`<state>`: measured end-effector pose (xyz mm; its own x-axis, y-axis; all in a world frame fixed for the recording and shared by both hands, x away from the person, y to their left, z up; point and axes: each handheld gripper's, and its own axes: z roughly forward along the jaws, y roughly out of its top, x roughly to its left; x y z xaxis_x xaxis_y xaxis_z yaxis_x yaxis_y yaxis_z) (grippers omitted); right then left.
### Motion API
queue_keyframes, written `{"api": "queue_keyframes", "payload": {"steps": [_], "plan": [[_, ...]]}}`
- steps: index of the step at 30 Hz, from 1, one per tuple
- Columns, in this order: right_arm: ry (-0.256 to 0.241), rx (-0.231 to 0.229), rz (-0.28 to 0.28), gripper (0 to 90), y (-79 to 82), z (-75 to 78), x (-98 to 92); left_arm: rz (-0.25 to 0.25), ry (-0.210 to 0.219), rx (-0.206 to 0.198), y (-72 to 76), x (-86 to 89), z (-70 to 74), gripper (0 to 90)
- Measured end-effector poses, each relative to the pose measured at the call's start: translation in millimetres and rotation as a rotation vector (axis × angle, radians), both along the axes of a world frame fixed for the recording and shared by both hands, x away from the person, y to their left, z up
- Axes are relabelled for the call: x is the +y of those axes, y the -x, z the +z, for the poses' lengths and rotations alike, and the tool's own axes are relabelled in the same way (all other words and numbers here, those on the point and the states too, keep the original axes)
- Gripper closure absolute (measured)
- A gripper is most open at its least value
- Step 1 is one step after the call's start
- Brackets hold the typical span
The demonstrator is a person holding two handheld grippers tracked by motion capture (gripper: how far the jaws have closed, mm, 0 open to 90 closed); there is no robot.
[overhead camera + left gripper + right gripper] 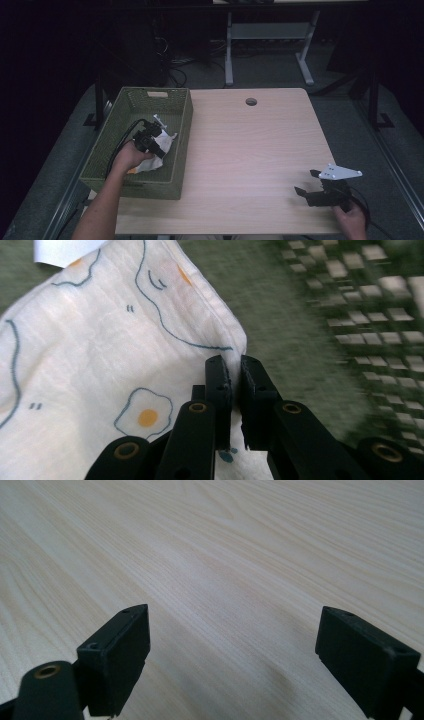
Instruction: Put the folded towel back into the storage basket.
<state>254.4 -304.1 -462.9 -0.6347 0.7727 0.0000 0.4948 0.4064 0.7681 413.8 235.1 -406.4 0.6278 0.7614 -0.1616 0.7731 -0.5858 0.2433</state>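
Observation:
A white cloth printed with fried eggs (161,152) lies inside the green woven basket (182,107) at the table's left. My left gripper (159,137) is down in the basket, shut on an edge of that cloth (100,365); in the left gripper view the jaws pinch the fabric's hem, with only a thin slit between the pads (218,380). My right gripper (306,182) rests low over the table's front right corner. It is open and holds nothing, and its wide-set fingers (120,652) frame bare wood.
The light wooden table (250,150) has a round cable hole (251,102) near its far edge. The basket's walls surround the left hand closely. Beyond the table stand a desk frame's white legs (229,50) and cables on a dark floor.

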Motion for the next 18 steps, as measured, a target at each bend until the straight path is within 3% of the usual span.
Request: {"api": "queue_keyframes", "payload": {"steps": [1, 3, 6, 9, 11, 18], "plan": [[-0.001, 0.001, 0.000, 13.6, 0.2, 0.1, 0.0, -0.011, 0.007, 0.005, 0.2, -1.1, -1.4, 85.1], [0.001, 0.002, 0.001, 13.6, 0.2, -0.2, 0.4, -0.012, -0.021, 0.023, 0.4, -3.7, -6.8, 83.4], [0.002, 0.003, 0.003, 13.6, 0.5, 0.2, 1.0, -0.004, -0.028, 0.037, -1.5, -2.0, -11.7, 73.8], [-0.001, 0.000, 0.004, 13.6, 0.6, 0.4, 0.3, 0.009, 0.004, 0.013, -1.1, 0.3, -6.8, 61.9], [-0.006, 0.000, -0.001, 13.6, 0.0, 0.7, 0.0, 0.022, 0.031, -0.011, -0.2, 3.7, -1.2, 60.3], [0.000, 0.007, 0.004, 13.6, -0.6, 0.2, 2.5, 0.041, 0.052, -0.070, 7.5, 11.3, 12.4, 56.3]]}}
